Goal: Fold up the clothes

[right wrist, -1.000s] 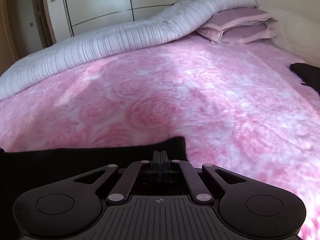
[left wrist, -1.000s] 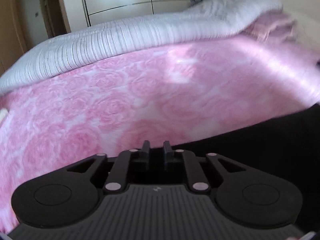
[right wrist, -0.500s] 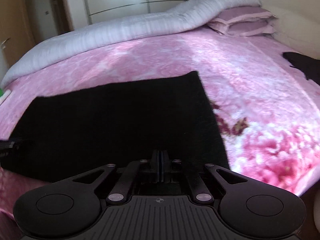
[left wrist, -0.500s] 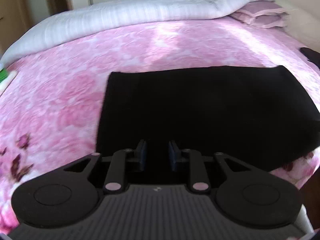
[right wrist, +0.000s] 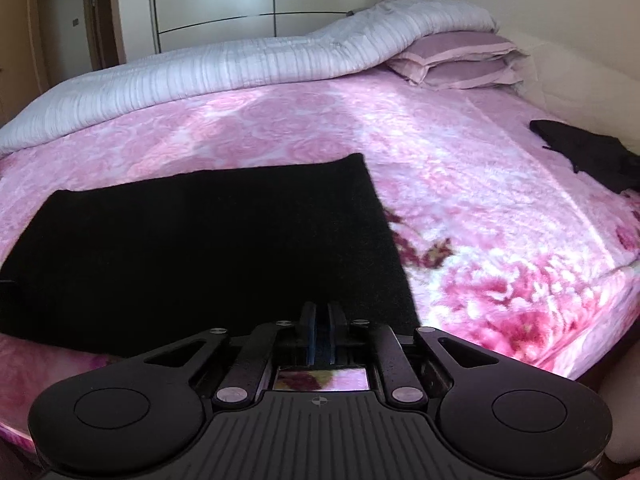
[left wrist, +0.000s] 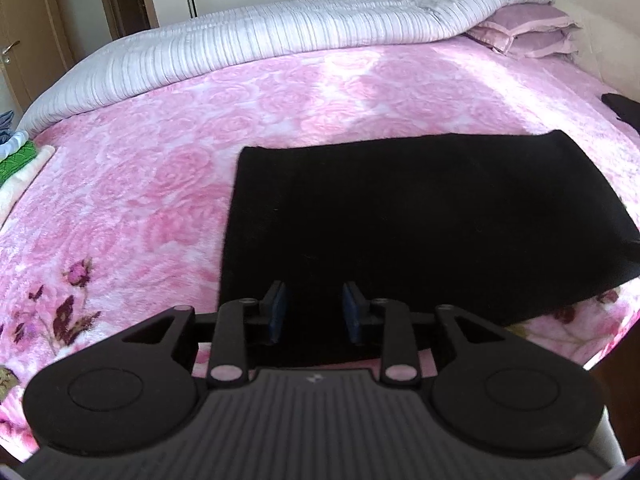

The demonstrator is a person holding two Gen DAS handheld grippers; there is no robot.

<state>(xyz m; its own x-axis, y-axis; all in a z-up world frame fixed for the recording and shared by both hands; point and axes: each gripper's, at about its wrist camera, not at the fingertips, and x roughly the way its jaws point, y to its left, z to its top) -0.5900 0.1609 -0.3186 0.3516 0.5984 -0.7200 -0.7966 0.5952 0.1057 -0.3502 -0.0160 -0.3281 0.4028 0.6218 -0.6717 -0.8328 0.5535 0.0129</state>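
Lying flat now mid-frame on the bed (left wrist: 168, 184), black garment (left wrist: 420, 216), left gripper (left wrist: 314, 314) newly spread, right gripper (right wrist: 320, 330) pressed together; fold apparently laid.

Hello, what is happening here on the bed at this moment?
A person with a gripper in each hand is folding clothes on a bed with a pink rose blanket. A black garment lies flat as a folded rectangle near the bed's front edge. The left gripper is open above its near edge, gripping nothing. The right gripper is shut near the garment's right corner; whether it pinches cloth is unclear. Another dark garment lies at the right.
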